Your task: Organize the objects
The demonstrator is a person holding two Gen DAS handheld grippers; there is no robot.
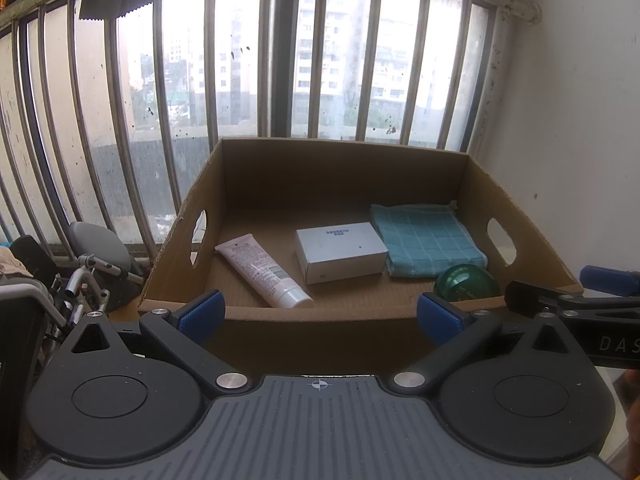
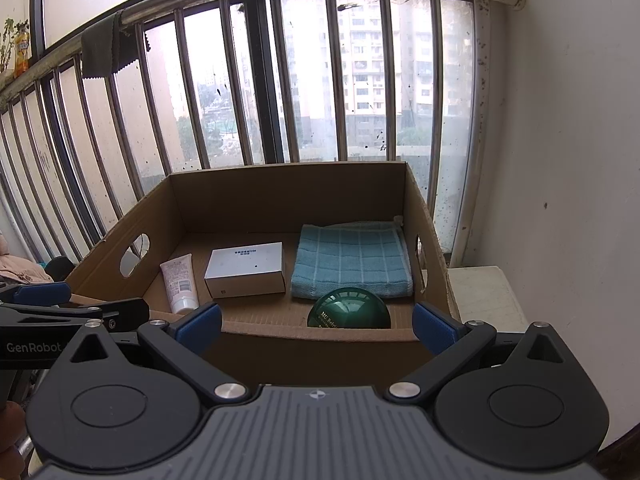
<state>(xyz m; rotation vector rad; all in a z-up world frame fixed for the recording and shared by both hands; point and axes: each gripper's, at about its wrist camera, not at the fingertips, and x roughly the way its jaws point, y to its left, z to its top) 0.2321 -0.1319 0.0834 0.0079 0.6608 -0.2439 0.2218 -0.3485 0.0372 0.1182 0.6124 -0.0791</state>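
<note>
A barred window (image 1: 280,60) fills the background, its glass spotted and apartment towers pale beyond it, with a white wall (image 2: 568,140) closing the scene on the right. A dark cloth (image 2: 105,54) hangs over the top rail at the left.

Against the bars sits an open cardboard box (image 1: 344,320), its two side walls cut with oval hand-holes. Four items lie on its floor. Largest is a folded teal towel (image 2: 352,260), flat against the right wall toward the back. Just left of it, at the middle, rests a white carton (image 2: 245,269) with a small line of blue print on its lid. A pink-white tube (image 2: 180,282) lies near the left wall, cap end toward the front. A dark green rounded jar (image 2: 349,309) with gold lettering sits in the front right corner, just in front of the towel's near edge and partly hidden by the box's front wall; whether it touches the towel cannot be told.

The left gripper (image 1: 321,314) hovers outside the box at its front wall, blue-padded jaws spread wide with nothing between them. The right gripper (image 2: 318,322) is held alongside at the same front wall, jaws equally wide apart and empty, the green jar framed in the gap beyond them. Each gripper shows at the edge of the other's camera view.
</note>
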